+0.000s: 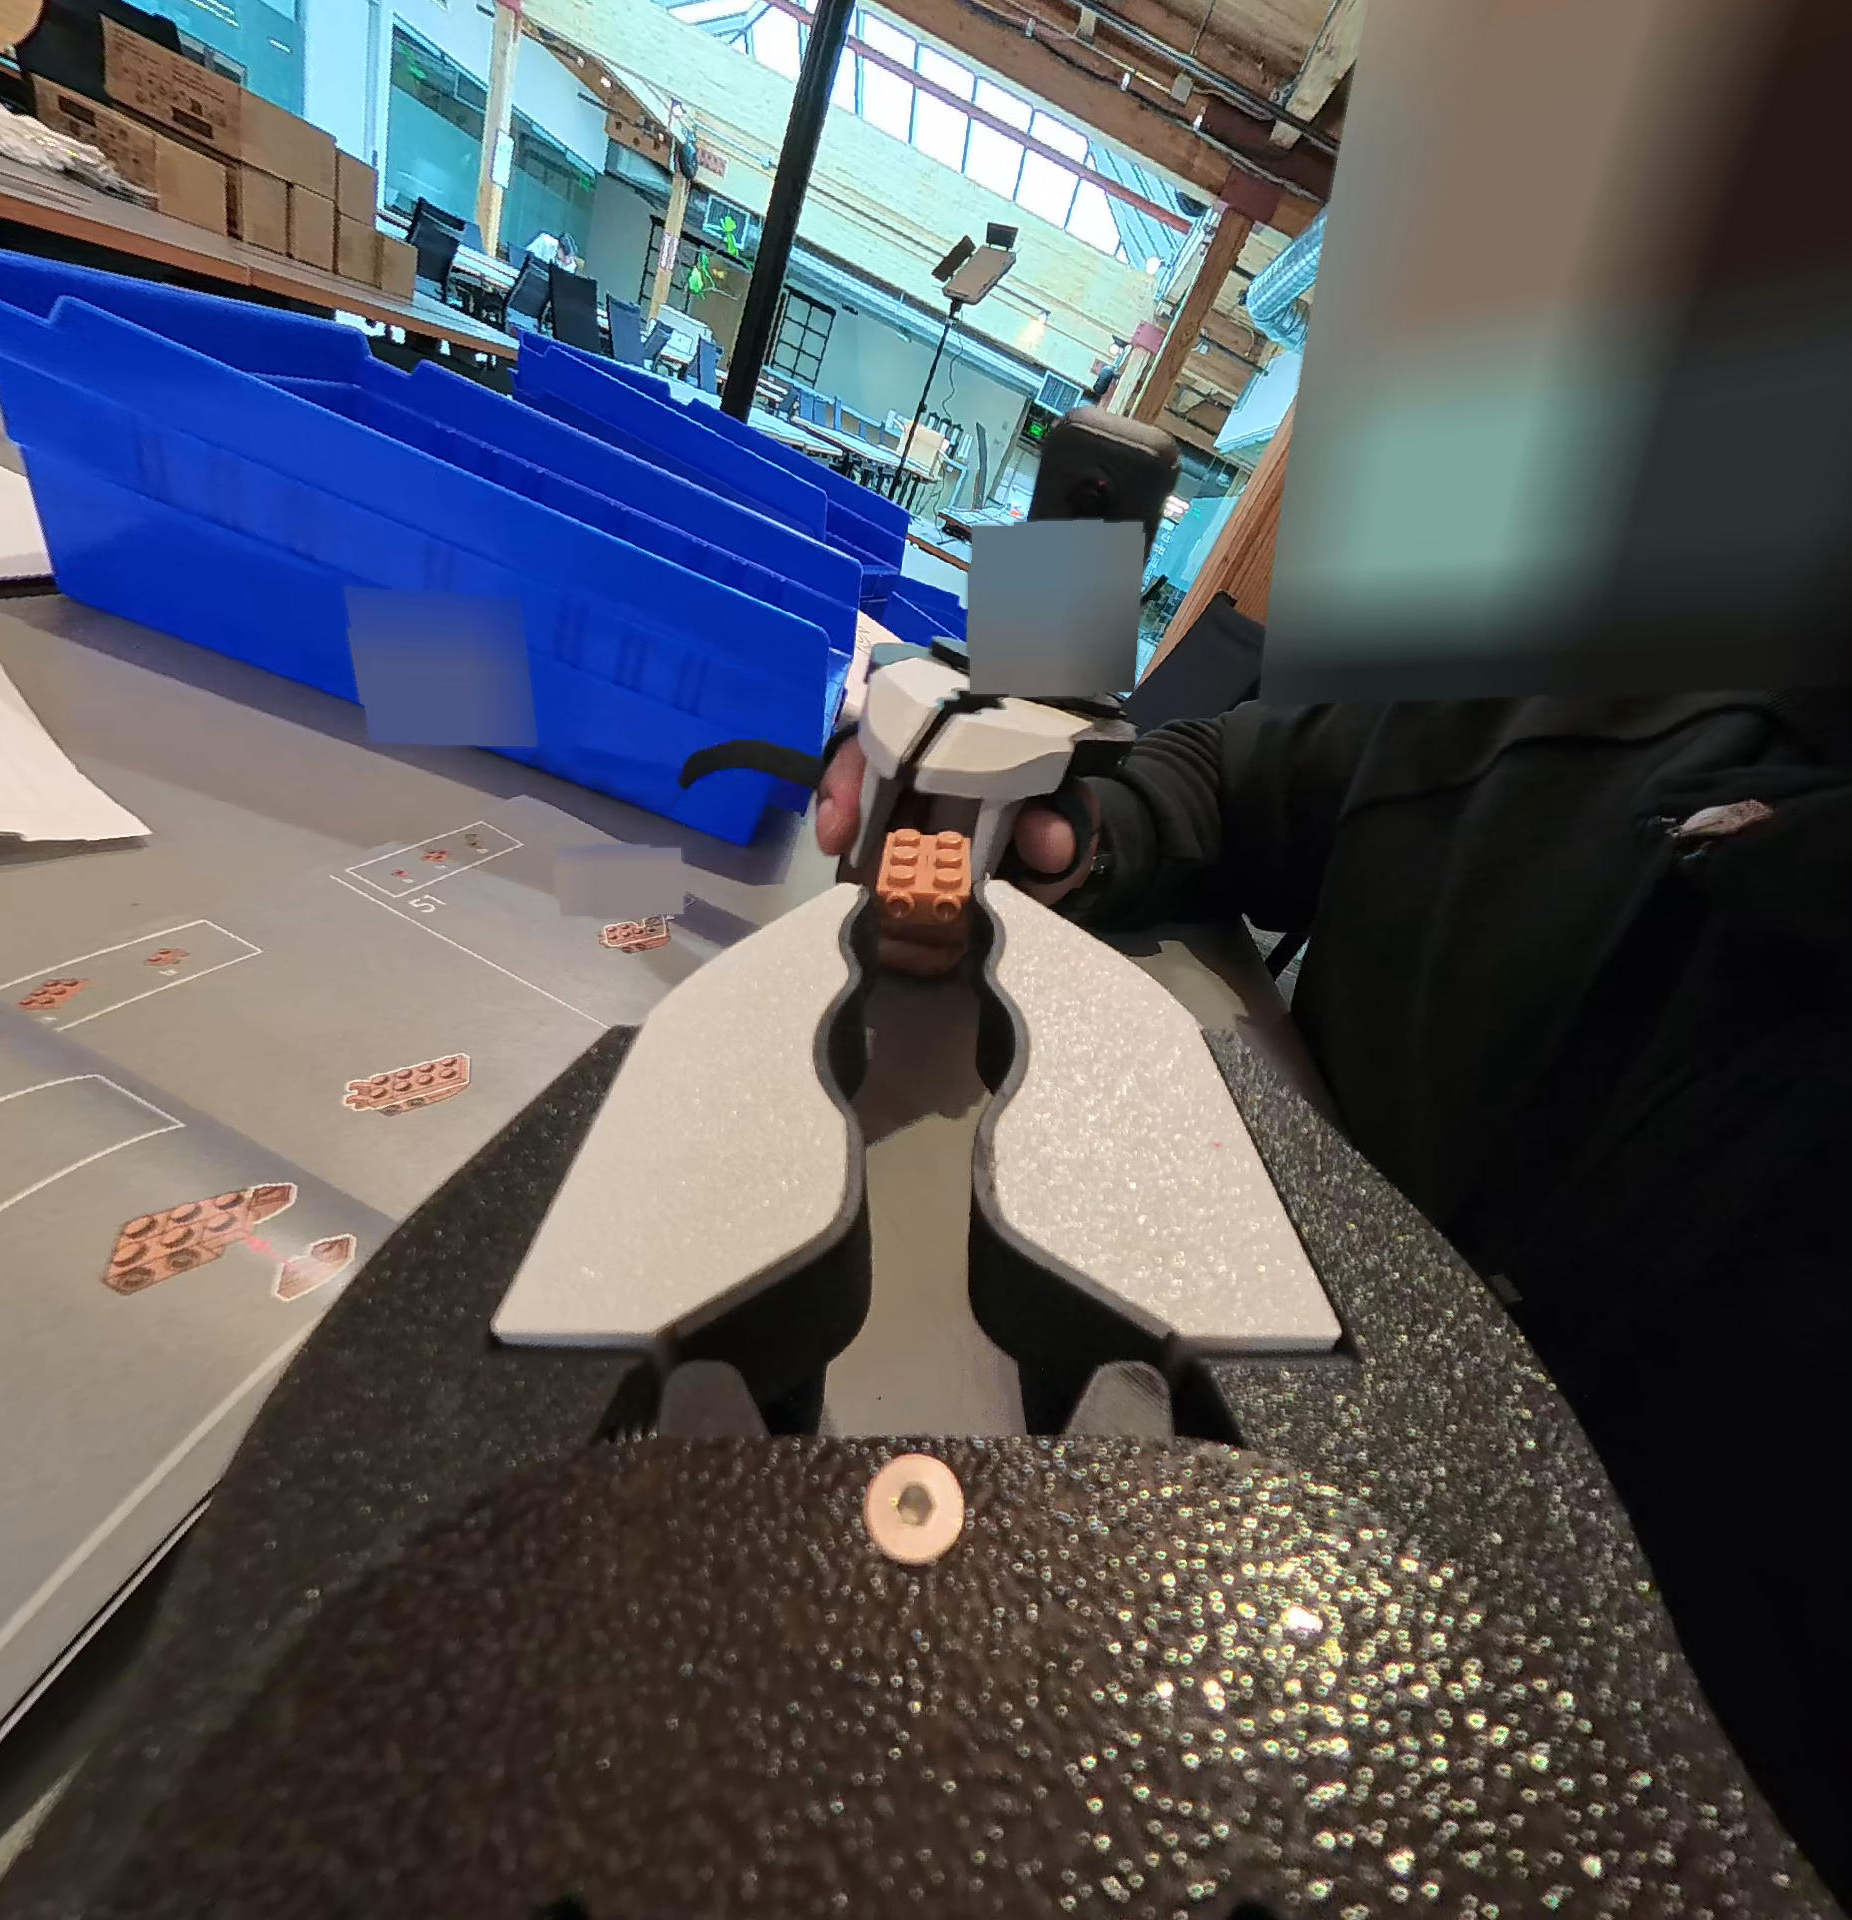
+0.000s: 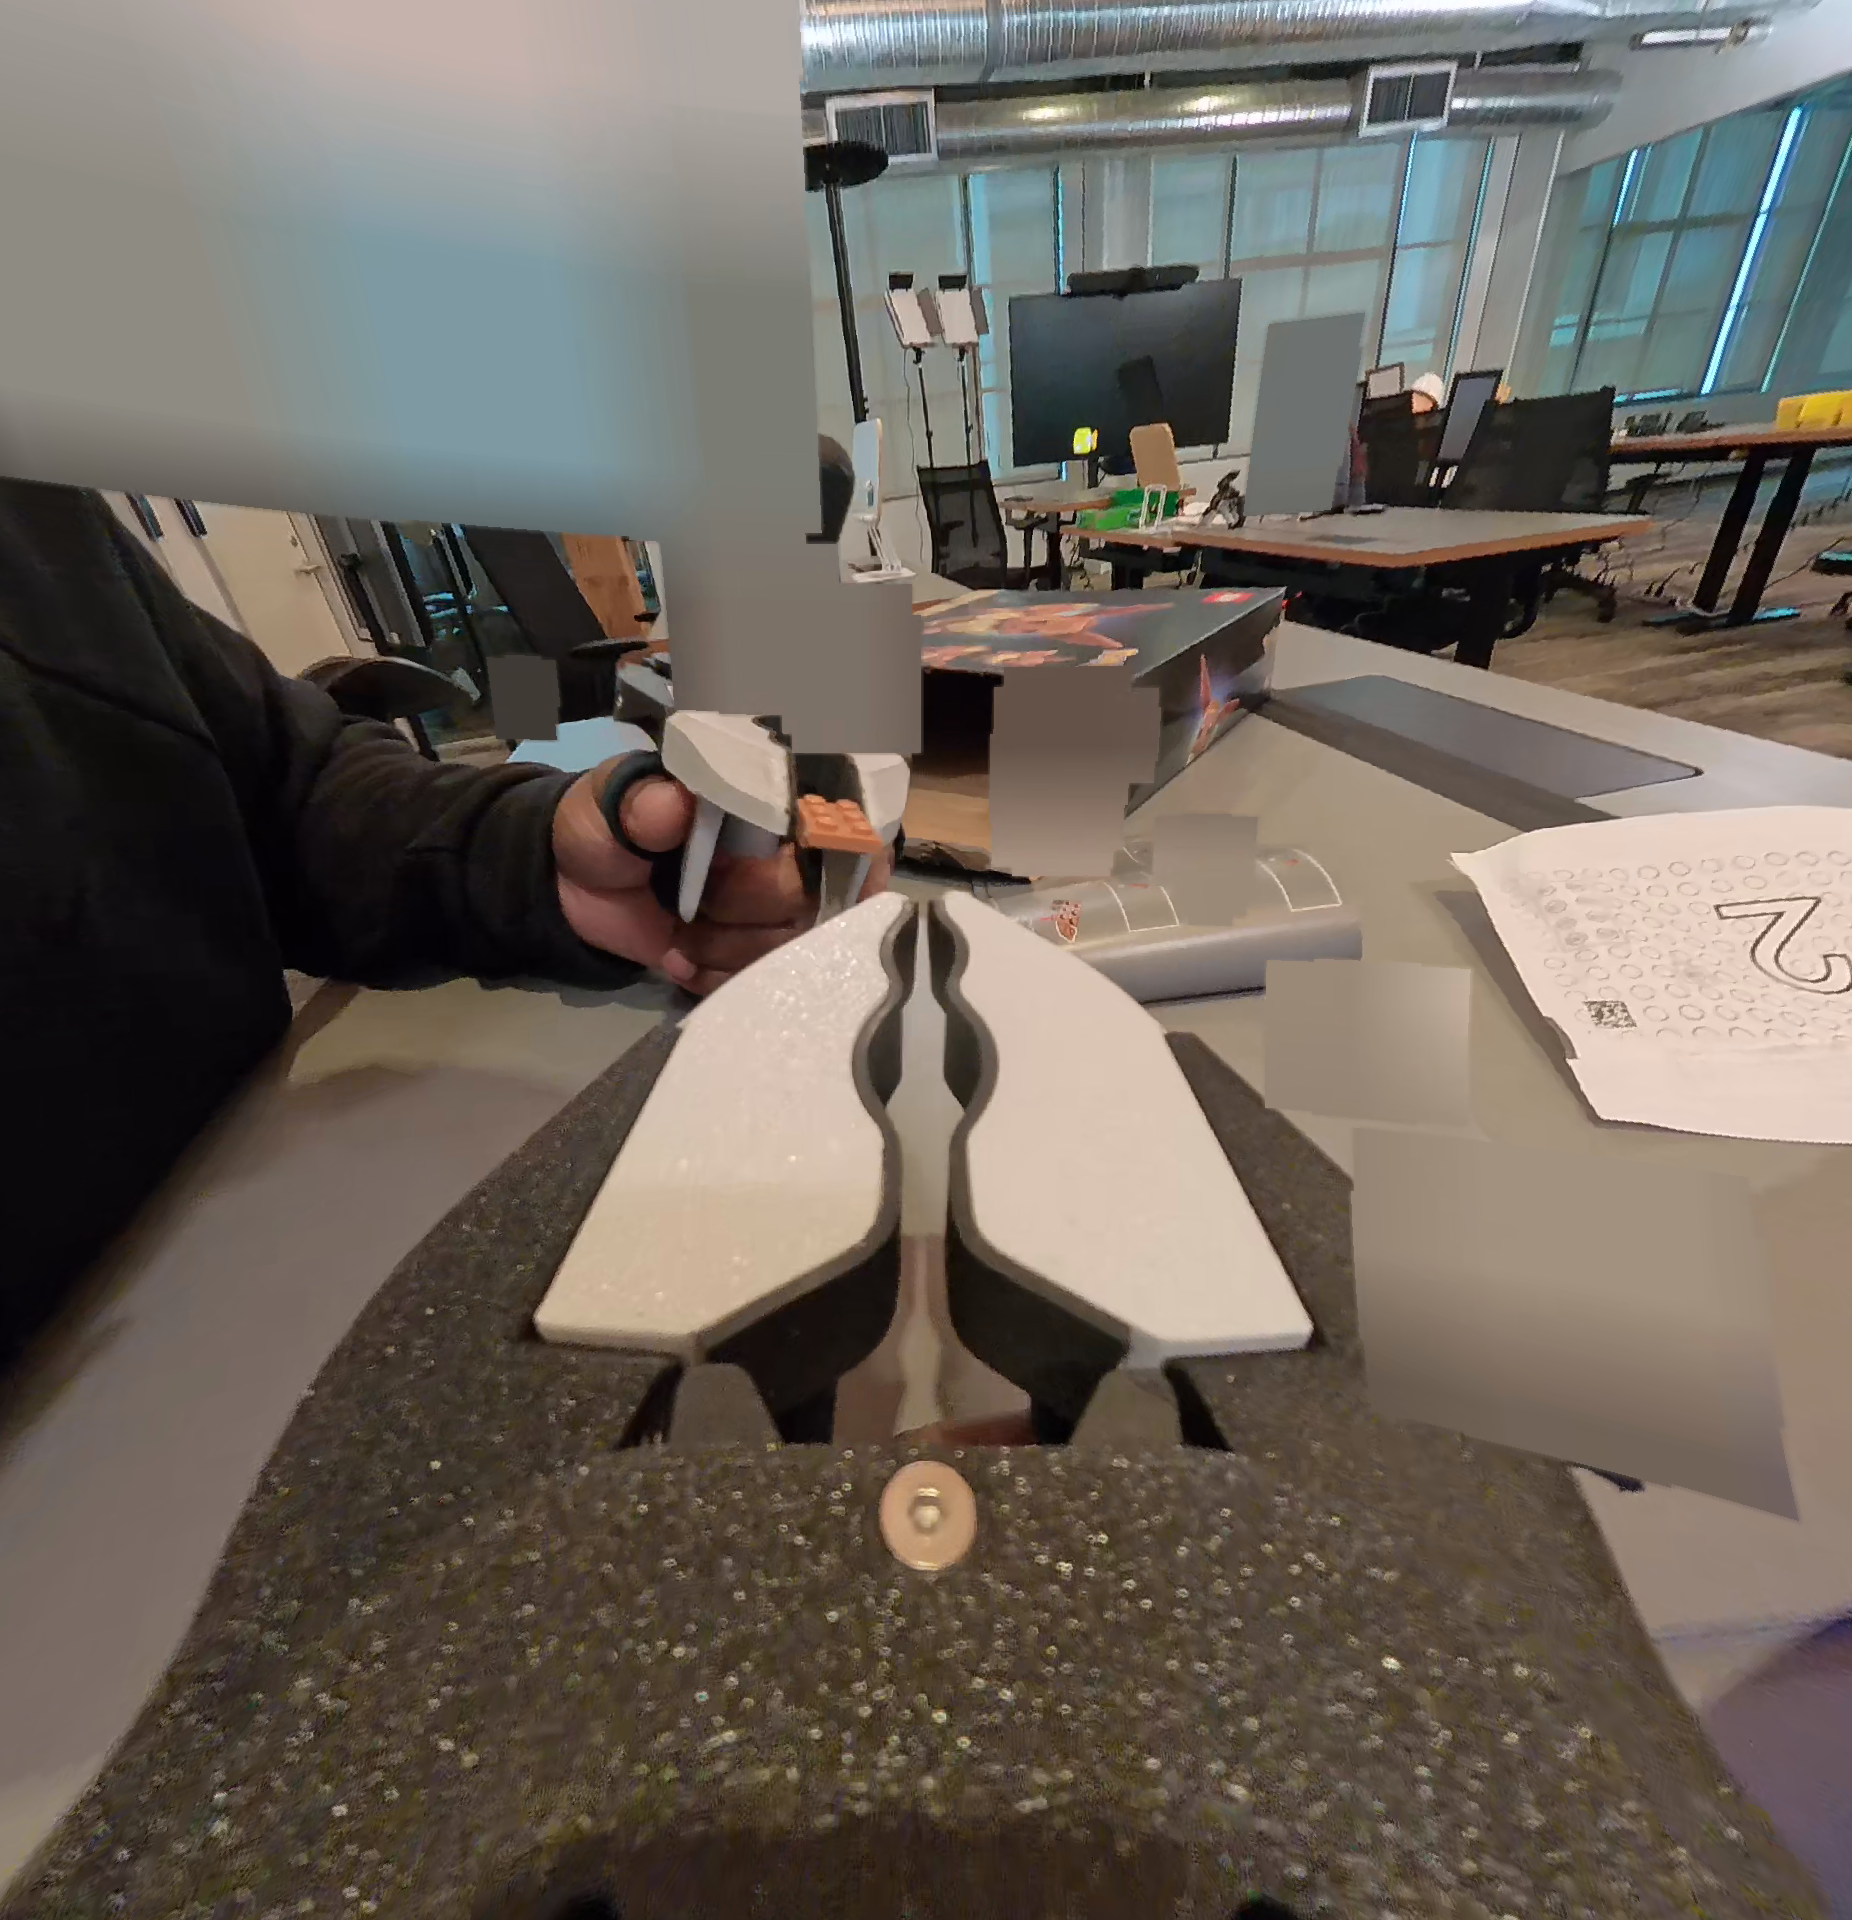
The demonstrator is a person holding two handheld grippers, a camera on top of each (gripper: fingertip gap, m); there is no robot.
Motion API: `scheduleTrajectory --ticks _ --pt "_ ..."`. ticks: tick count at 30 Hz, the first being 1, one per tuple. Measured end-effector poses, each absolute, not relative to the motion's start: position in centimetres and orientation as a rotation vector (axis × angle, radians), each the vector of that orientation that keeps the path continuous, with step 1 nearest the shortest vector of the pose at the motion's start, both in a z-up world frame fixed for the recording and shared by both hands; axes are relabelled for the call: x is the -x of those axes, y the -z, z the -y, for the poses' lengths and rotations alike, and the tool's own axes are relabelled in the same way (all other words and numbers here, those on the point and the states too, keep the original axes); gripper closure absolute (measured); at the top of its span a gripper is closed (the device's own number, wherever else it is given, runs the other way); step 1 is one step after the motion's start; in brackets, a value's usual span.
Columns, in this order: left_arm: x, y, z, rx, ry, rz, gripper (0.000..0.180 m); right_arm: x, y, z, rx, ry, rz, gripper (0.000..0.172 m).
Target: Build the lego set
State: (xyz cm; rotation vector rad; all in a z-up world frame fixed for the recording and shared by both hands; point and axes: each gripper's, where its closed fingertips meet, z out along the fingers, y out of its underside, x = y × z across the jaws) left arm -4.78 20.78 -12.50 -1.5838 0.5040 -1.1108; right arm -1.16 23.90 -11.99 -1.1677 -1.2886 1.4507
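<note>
My left gripper (image 1: 924,899) is shut on a small orange brick (image 1: 923,881) with studs on its top and on the side that faces the camera; both pads press on it at the fingertips, above the grey table (image 1: 278,790). The right wrist view shows the same brick (image 2: 837,824) at the left gripper's (image 2: 787,836) tips, with a hand holding that gripper. My right gripper (image 2: 924,912) is shut with nothing between its pads. It faces the left gripper closely and appears just behind the brick in the left wrist view (image 1: 943,805).
Blue plastic bins (image 1: 434,499) stand on the table at the left. A printed sheet with brick pictures (image 1: 226,1039) lies flat near them. A dark cardboard box (image 2: 1109,644), a curled booklet (image 2: 1161,925) and a white paper (image 2: 1680,966) lie beyond the right gripper. A person's black sleeve (image 1: 1524,935) is close by. My right fingertips sit around 6 centimetres from my left ones.
</note>
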Motion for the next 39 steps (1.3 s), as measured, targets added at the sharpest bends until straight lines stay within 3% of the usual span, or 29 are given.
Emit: scheduleTrajectory --ticks 8,13,18,23,28,39 --pt "4.6 12.6 -20.8 1.593 1.103 -0.514 0.165 -2.3 5.3 -24.3 1.114 -1.699 1.093 0.167" --pt "4.5 12.6 -20.7 1.593 1.096 -0.529 0.165 -5.1 2.2 -33.4 1.267 -1.446 1.108 0.169" --pt "4.2 12.8 -20.6 1.608 1.090 -0.546 0.165 -8.2 12.6 -46.1 1.834 -0.581 1.385 0.170" --pt "4.1 12.9 -20.6 1.609 1.084 -0.556 0.165 -8.3 18.6 -47.5 1.968 -0.251 1.598 0.169" --pt "4.2 12.8 -20.5 1.601 1.091 -0.554 0.165 -7.9 17.7 -48.2 1.933 -0.282 1.526 0.166" --pt "4.1 12.8 -20.5 1.608 1.123 -0.557 0.165 -6.4 11.5 -48.1 1.683 -0.762 1.263 0.169"
